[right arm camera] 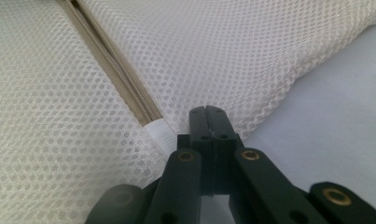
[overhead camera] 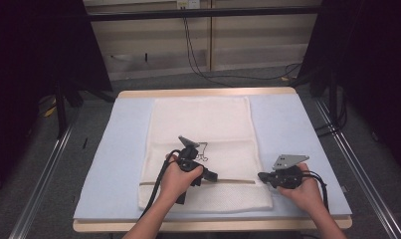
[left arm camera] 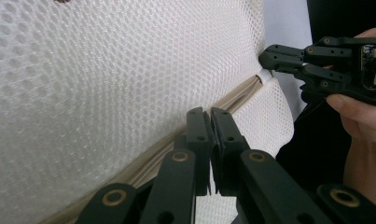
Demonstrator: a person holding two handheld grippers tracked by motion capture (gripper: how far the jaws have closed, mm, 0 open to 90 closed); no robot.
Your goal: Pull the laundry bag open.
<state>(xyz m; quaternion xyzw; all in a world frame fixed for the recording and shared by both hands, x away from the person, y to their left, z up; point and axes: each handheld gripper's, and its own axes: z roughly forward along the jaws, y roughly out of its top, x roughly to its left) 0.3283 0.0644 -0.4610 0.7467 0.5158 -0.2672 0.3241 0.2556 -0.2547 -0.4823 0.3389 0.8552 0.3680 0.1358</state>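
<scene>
**At the near edge of the table, a mesh bag's zip sat between two closed grippers**

Nearest the person, the white mesh laundry bag [overhead camera: 203,149] lay flat on the pale blue mat [overhead camera: 118,149], its beige zipper [overhead camera: 238,180] running across the near end. The right gripper [overhead camera: 261,176] had its jaws closed on the mesh at the zipper's right end, beside a white tab [right arm camera: 158,132]. The left gripper [overhead camera: 215,175], jaws pressed together, sat at the zipper's middle; whether it held the slider could not be told. The zipper looked closed toward the right, so the zipping seemed partly done, with no telling how much remained. Farther off, the bag's far half lay smooth
</scene>
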